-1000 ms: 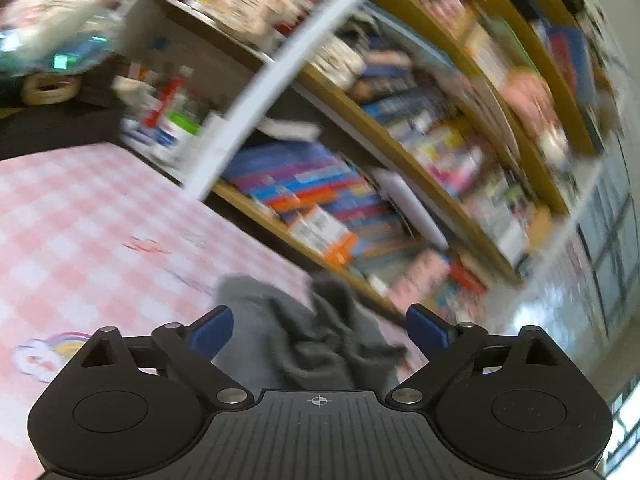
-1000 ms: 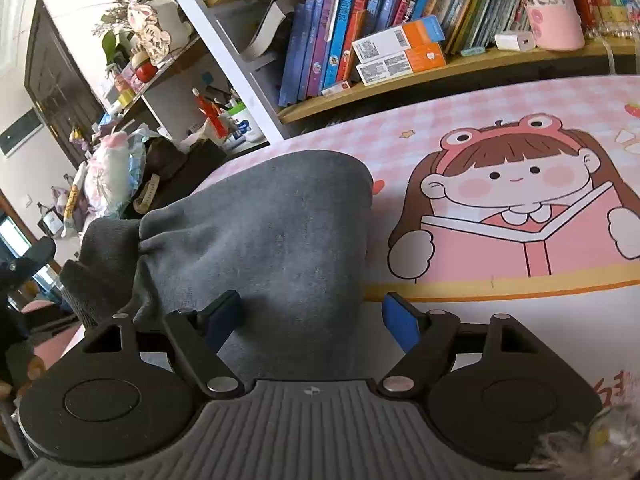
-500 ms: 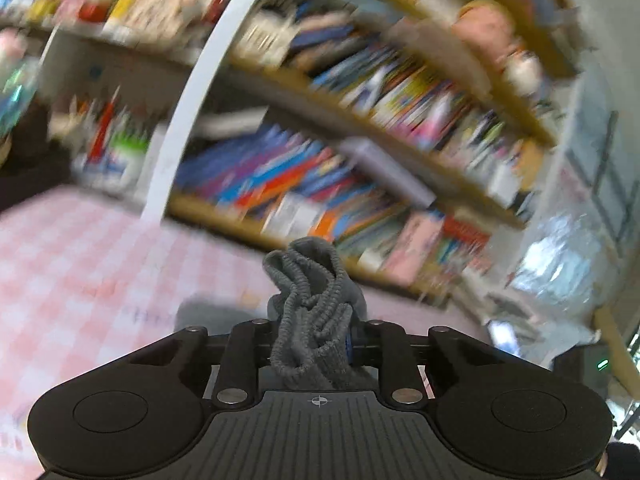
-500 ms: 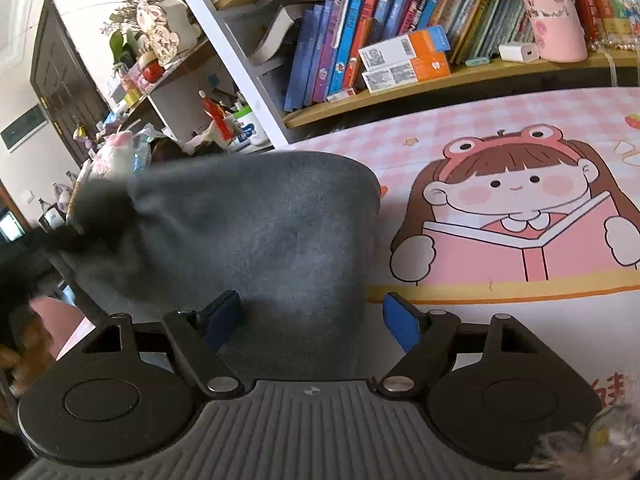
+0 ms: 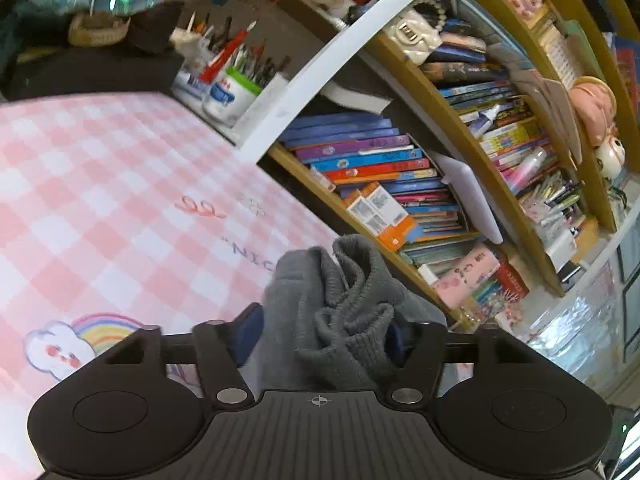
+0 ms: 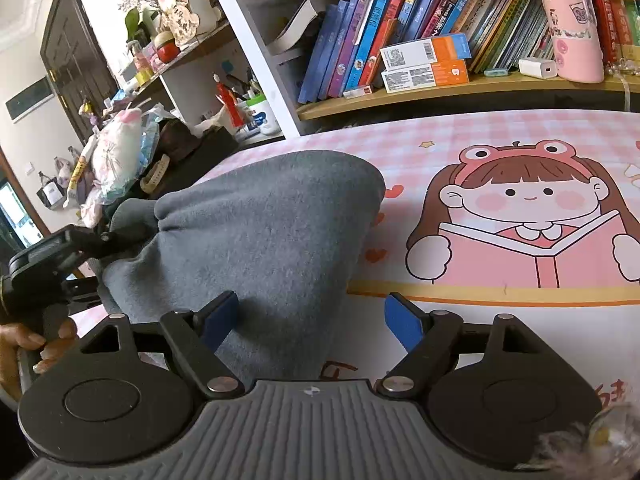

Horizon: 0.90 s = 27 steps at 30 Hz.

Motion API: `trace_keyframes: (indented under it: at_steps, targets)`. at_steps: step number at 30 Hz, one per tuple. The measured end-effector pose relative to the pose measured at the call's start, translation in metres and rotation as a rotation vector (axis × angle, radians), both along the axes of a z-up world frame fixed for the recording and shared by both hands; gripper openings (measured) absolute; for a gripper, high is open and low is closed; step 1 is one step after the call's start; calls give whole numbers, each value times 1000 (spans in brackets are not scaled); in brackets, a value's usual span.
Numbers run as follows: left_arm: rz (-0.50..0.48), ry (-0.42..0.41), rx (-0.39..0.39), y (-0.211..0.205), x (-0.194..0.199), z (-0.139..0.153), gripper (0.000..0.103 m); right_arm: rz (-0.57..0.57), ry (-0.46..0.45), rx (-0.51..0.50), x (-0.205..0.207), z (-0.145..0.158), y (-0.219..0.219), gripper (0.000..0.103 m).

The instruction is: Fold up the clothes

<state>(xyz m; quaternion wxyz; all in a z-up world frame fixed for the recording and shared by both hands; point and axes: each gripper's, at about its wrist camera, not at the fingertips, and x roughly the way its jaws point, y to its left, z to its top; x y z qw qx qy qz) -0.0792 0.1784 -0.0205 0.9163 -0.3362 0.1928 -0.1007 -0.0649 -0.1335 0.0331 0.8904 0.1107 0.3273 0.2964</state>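
Note:
A grey knit garment (image 6: 264, 236) lies on the pink checked table mat (image 6: 500, 132). Its ribbed end (image 5: 344, 320) is bunched between the blue pads of my left gripper (image 5: 324, 330), whose jaws stand part open around the cloth. In the right wrist view the left gripper (image 6: 52, 256) sits at the garment's left end, held by a hand. My right gripper (image 6: 312, 318) is open and empty, low over the garment's near edge, its left pad (image 6: 218, 316) over the cloth and its right pad (image 6: 402, 326) over the mat.
A bookshelf with upright books (image 6: 400, 52) runs along the table's far edge. A pink cup (image 6: 572, 28) and a white charger (image 6: 536, 68) stand on the shelf. A pen holder (image 5: 232, 84) stands at the far left corner. A cartoon girl print (image 6: 528, 220) covers the mat's right side.
My left gripper closed on the garment's ribbed end and lifted it, then came back down to the table with its jaws wider apart. The right gripper has barely moved.

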Motion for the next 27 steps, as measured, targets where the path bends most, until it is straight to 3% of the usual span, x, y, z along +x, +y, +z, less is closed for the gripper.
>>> trace_keyframes:
  at_steps: [3, 10, 11, 12, 15, 18, 19, 22, 23, 25, 27]
  targets:
    - [-35, -39, -3, 2, -5, 4, 84, -4, 4, 2, 1, -1, 0, 79]
    - [-54, -13, 83, -13, 5, 7, 79, -4, 1, -3, 0, 0, 2, 79]
    - [-73, -15, 90, -15, 6, 8, 59, -4, 2, -2, 0, 0, 1, 79]
    - [-99, -18, 99, -18, 7, 9, 25, -5, 2, -1, 0, 0, 1, 79]
    - [-99, -93, 171, -28, 1, 24, 18, -5, 2, -2, 0, 0, 2, 79]
    - [-96, -229, 221, -35, -15, 42, 18, 1, -1, 0, -2, 0, 2, 80]
    - [-88, -233, 223, -35, -15, 44, 18, 5, -1, 1, -2, 0, 2, 80]
    - [-33, -92, 184, -22, 1, 26, 21, 14, -2, -1, -4, 0, 5, 80]
    - [-22, -40, 167, -18, 6, 16, 27, 17, -1, -1, -4, 0, 6, 80]
    - [-2, -38, 146, -14, 5, 5, 37, 20, 1, -2, -4, -1, 6, 80]
    - [18, -37, 195, -16, 2, 8, 78, 18, 3, -3, -4, -1, 6, 80]
